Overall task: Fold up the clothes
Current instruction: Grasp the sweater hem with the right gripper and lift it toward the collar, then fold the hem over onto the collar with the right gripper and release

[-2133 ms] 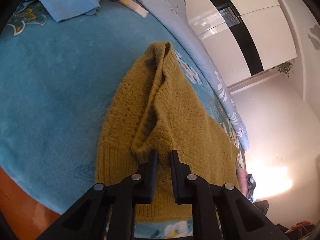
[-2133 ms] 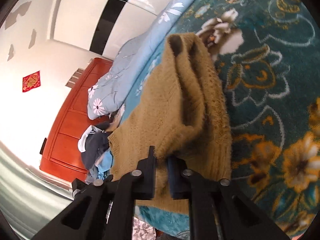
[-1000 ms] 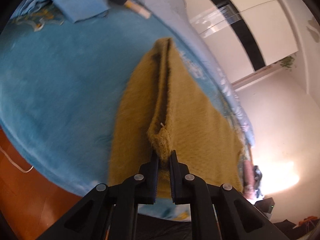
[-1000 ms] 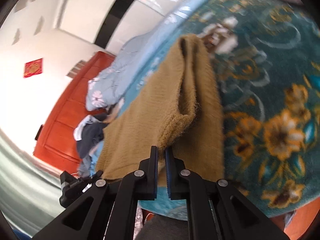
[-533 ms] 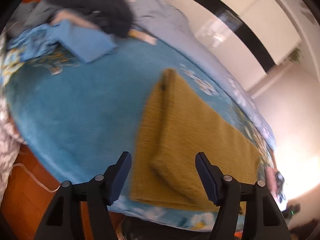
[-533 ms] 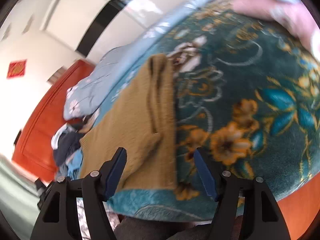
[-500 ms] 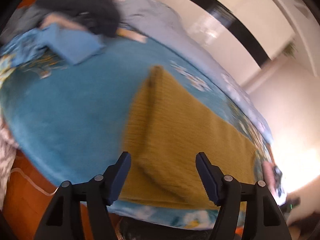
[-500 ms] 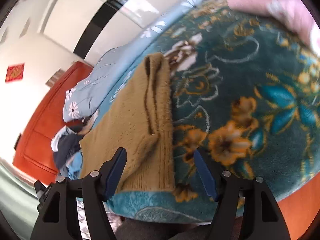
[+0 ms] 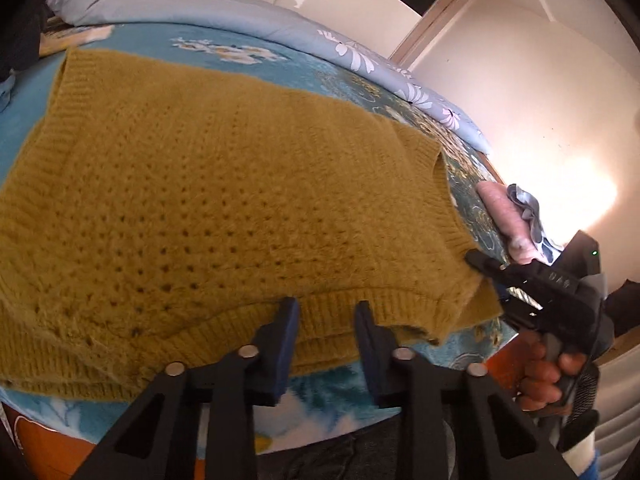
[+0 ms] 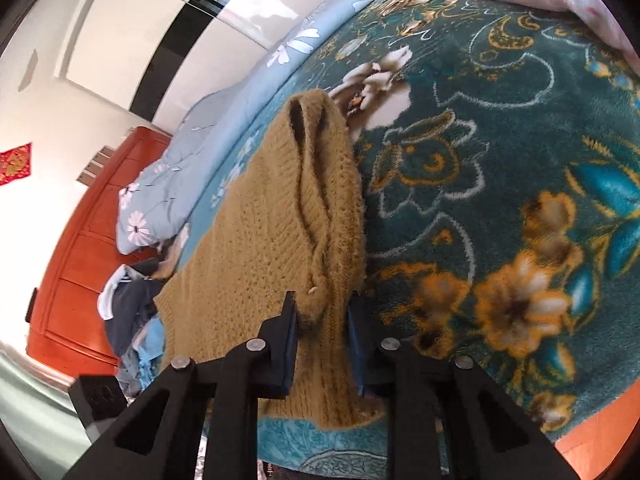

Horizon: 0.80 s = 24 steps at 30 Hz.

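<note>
A mustard knitted sweater [image 9: 224, 200] lies folded flat on the blue flowered blanket [image 9: 312, 76] of a bed. My left gripper [image 9: 325, 322] is open, its jaws either side of the sweater's ribbed near edge, holding nothing. My right gripper [image 10: 322, 320] is open, with the sweater's [image 10: 276, 232] folded corner sitting between its jaws. The right gripper also shows in the left wrist view [image 9: 486, 266] at the sweater's right corner, held by a hand.
A pale blue floral duvet [image 9: 168, 12] lies along the bed's far side. A pink folded item [image 9: 504, 216] lies to the right. A pile of dark and blue clothes [image 10: 132, 304] sits by the red wooden headboard [image 10: 72, 264]. The bed's near edge is just below the grippers.
Both grippers let go of the sweater's folded edge and opened. The sweater now lies flat. Both grippers have since moved close to its near edge, narrower than half a second ago.
</note>
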Motion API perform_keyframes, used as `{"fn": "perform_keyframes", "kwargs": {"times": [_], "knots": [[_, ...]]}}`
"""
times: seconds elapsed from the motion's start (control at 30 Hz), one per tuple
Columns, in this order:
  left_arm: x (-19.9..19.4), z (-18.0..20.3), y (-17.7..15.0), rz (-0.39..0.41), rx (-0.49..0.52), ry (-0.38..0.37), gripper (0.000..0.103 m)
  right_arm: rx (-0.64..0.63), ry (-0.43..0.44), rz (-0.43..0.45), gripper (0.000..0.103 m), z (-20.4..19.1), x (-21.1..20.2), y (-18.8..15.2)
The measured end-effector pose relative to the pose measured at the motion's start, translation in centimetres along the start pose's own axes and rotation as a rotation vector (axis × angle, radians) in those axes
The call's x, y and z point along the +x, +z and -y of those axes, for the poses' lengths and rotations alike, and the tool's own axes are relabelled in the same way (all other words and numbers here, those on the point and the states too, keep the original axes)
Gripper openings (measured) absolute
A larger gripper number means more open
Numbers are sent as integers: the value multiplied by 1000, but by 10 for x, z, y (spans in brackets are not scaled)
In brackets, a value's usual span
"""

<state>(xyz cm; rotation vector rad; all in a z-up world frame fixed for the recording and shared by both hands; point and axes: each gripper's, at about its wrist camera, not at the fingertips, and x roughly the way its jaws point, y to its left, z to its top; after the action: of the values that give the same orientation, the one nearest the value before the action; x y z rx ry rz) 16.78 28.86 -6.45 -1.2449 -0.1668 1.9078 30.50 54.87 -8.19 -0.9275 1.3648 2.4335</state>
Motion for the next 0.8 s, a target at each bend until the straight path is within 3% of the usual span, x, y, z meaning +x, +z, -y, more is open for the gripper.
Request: {"fn": "perform_keyframes", "kwargs": {"times": [0.17, 0.27, 0.37, 0.43, 0.57, 0.7, 0.8], "knots": [[0, -12, 0, 2, -5, -53, 22, -102, -39, 12, 21, -49, -8, 14], [-12, -21, 1, -8, -28, -118, 22, -272, -80, -2, 21, -113, -2, 15], [-42, -52, 2, 29, -129, -177, 22, -460, -92, -28, 20, -177, 10, 7], [-68, -78, 2, 89, -187, -159, 23, -606, -72, -42, 20, -229, 28, -12], [-120, -132, -8, 200, -308, -84, 25, -876, -7, -135, 20, -295, 68, -75], [-156, -180, -27, 261, -423, -1, 29, -1004, 25, -278, 20, -315, 119, -136], [-172, -210, -40, 276, -504, 31, 32, -1006, -35, -365, 21, -307, 156, -164]]}}
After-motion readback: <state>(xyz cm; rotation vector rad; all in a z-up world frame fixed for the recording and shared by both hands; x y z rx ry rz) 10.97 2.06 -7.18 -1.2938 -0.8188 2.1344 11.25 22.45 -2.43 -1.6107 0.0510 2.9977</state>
